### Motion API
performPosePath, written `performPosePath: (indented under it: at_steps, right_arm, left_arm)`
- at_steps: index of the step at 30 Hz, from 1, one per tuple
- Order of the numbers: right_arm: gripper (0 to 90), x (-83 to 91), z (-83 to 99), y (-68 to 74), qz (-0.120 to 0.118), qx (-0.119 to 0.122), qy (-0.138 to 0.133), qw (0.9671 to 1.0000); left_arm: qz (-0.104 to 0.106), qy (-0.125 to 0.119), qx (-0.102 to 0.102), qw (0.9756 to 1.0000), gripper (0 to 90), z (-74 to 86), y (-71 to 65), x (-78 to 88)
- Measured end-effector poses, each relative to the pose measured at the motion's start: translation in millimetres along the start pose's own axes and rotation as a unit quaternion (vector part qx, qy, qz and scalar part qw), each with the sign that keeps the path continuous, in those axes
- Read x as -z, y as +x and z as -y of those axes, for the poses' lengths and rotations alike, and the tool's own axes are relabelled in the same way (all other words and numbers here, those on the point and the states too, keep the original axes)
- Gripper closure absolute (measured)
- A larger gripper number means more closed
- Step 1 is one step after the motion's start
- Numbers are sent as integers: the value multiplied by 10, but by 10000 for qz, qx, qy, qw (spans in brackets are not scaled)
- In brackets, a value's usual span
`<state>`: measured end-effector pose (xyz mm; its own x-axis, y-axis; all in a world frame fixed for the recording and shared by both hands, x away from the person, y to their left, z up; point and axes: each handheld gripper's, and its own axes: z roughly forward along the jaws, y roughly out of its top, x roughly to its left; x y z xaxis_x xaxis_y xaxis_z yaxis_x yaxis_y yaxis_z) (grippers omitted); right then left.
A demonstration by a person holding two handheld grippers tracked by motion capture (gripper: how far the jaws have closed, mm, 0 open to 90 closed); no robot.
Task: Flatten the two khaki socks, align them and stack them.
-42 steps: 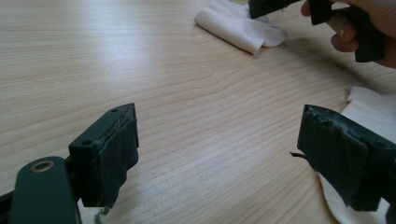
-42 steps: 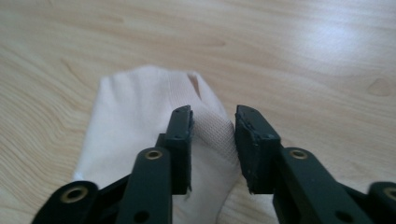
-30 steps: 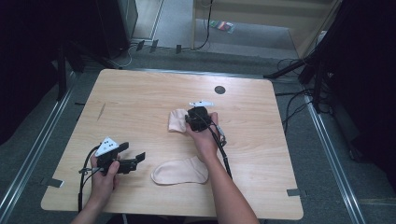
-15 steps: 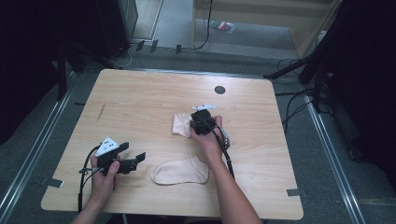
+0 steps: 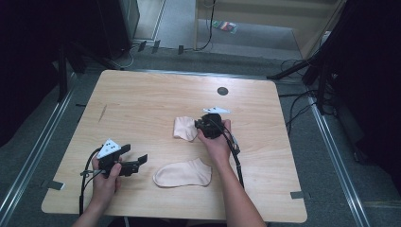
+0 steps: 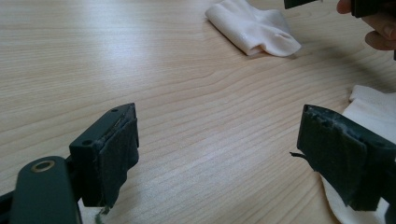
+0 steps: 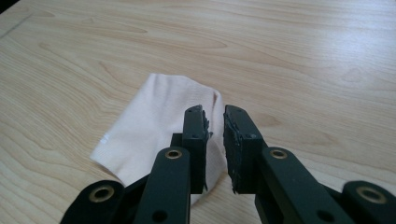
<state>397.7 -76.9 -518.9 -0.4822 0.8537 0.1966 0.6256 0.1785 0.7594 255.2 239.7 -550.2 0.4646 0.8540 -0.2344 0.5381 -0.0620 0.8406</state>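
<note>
Two pale pink socks lie on the wooden table (image 5: 142,104). One is folded (image 5: 183,127) near the middle; the other lies flat (image 5: 182,174) toward the front edge. My right gripper (image 5: 198,126) hovers at the folded sock's (image 7: 154,121) right edge. Its jaws are drawn together to a narrow slit (image 7: 214,114), with nothing visibly pinched between them. My left gripper (image 5: 135,154) rests low at the front left, its jaws wide apart (image 6: 219,135) over bare wood. From there the flat sock (image 6: 369,109) lies just beyond the right jaw and the folded sock (image 6: 254,28) farther off.
A dark round hole (image 5: 222,91) is set in the table near its far edge. Cables trail from both grippers toward the front edge. Metal rails and dark stands flank the table on the floor. Open wood stretches across the left and far parts of the table.
My right gripper has drifted a little to the right and toward me, and the folded sock has shifted slightly with it. The left gripper has stayed put.
</note>
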Motion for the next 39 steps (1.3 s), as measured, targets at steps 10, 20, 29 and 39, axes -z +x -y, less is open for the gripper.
performPosePath:
  at_steps: [10,20,29,39]
  right_arm:
    - [891,-149,54,155,389,568,145,9975]
    - [900,20,-247,489,93,845,-72,9964]
    - [900,273,-697,1168,-867,1181,-676,9869]
    - [900,273,-527,781,-711,959,-117,9928]
  left_arm:
    - [10,-7,7,10000,137,1,-1,0]
    - [10,-4,7,10000,137,-2,4,0]
    - [12,-40,34,10000,137,0,14,4]
    - [55,-22,28,10000,137,0,16,13]
